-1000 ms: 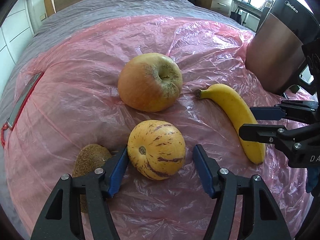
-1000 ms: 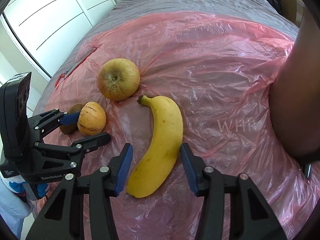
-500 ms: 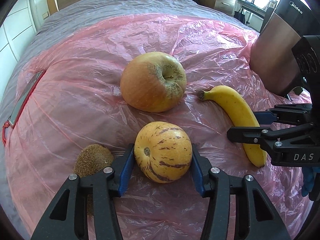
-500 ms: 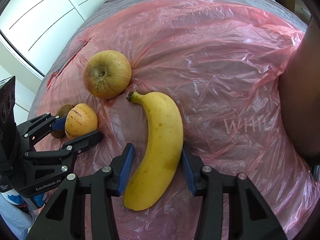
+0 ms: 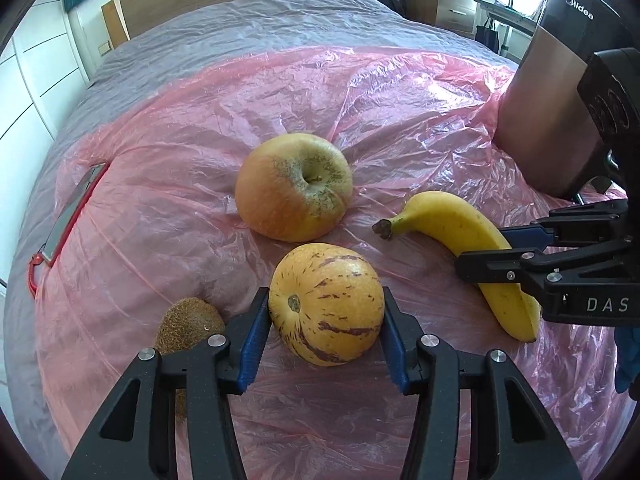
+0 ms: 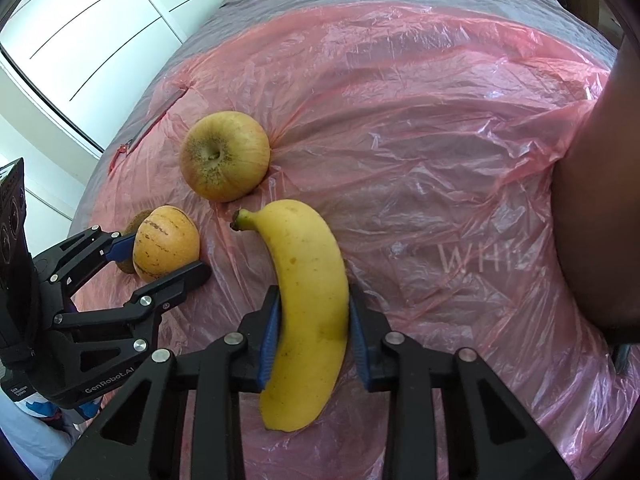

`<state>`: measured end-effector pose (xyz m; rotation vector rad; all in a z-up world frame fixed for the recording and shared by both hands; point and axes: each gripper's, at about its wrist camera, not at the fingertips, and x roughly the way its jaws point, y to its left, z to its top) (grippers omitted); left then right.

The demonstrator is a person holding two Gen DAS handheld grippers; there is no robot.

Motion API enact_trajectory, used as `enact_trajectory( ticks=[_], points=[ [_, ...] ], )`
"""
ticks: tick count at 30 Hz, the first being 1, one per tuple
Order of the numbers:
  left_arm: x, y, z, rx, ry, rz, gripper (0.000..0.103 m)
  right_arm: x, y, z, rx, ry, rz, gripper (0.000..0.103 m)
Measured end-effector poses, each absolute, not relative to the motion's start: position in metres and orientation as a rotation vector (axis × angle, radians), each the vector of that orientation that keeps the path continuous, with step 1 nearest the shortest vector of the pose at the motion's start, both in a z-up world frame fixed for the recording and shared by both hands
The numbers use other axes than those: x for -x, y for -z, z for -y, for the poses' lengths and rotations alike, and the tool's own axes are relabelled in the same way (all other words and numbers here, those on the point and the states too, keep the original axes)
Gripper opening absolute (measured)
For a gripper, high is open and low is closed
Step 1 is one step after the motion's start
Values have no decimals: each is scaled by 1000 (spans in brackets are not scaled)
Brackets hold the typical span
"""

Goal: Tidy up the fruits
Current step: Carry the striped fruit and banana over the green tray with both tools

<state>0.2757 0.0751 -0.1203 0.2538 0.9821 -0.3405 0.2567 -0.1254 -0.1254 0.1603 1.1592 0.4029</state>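
The left claw (image 5: 325, 322) is clamped on a striped yellow melon (image 5: 326, 304), its blue pads (image 5: 253, 338) pressed to both flanks of the fruit. The right claw (image 6: 313, 334) is clamped round the middle of the banana (image 6: 308, 300), whose stalk end points away from it towards the apple (image 6: 224, 156).

A kiwi (image 5: 186, 326) lies just beside the left claw's outer finger, touching or nearly touching it, and partly hidden behind it. The apple sits just beyond the melon, dimple upward, well clear of both claws. A dark metallic appliance (image 5: 560, 92) stands at the right edge of the sheet, near the right claw.

All the fruit lies on a crinkled pink plastic sheet (image 5: 360, 100) spread over a grey bed (image 5: 260, 20). The melon is pale orange with broken purple streaks; the banana is plain yellow with a few small brown specks; the apple is yellowish-red, speckled round the dimple.

A red-edged flat thing (image 5: 68, 220) lies at the sheet's left edge, too distorted to identify. The banana's near tip drops below the right claw's fingers.
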Motion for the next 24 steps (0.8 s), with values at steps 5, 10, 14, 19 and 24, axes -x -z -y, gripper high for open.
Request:
enact_trajectory(
  ticks=[5,10,14,19,24],
  points=[
    [-268,112,-75,-227,316,-975,46,-249,116,133,-170,-407,-1136,23],
    [-257,102,-74,-183,310,-965,46,-242,101,135,-174,-423,-1099,23],
    [-246,92,-74,-146,321,-950,46,-231,84,141,-160,-440,-1063,23],
    [-229,81,-72,-123,326,-930,46,-217,68,146,-151,-451,-1028,23],
    [-210,73,-71,-106,323,-924,46,-199,58,152,-132,-469,-1010,23]
  ],
)
